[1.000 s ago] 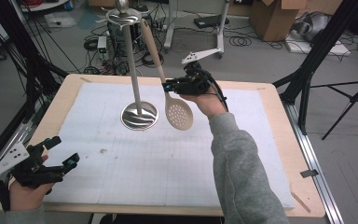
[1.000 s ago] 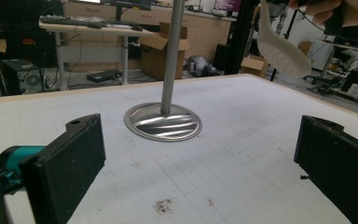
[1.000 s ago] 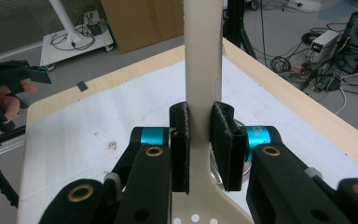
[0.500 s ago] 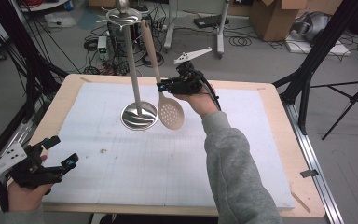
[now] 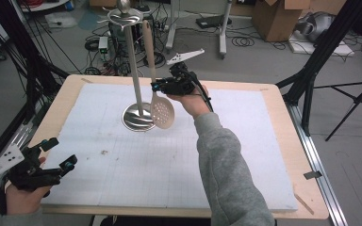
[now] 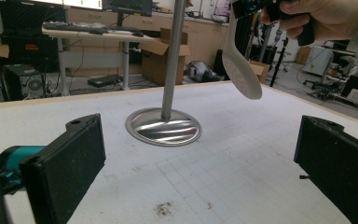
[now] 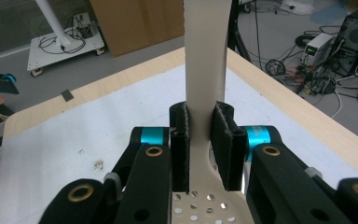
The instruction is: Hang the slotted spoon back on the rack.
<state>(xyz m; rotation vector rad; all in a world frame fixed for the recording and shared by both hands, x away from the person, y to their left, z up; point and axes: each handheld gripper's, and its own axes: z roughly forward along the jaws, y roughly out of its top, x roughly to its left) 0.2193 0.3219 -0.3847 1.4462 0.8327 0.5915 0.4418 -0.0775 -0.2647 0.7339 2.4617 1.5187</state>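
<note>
- Right gripper (image 5: pixel 156 86): jaws clamped on the skimmer (image 5: pixel 161 112) at its handle, just above the holed bowl.
- Skimmer hangs bowl-down beside the stand (image 5: pixel 139 117), over the tabletop (image 5: pixel 245 141).
- Left gripper (image 5: pixel 56 154): jaws wide apart, holding nothing.

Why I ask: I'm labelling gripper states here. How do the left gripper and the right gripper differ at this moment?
The left gripper has its jaws wide apart with nothing between them; the right gripper is clamped on the slotted spoon at its neck. The left gripper sits low by the table's near-left corner; the right gripper is raised beside the metal stand. Both are hand-held, with black jaws.
</note>
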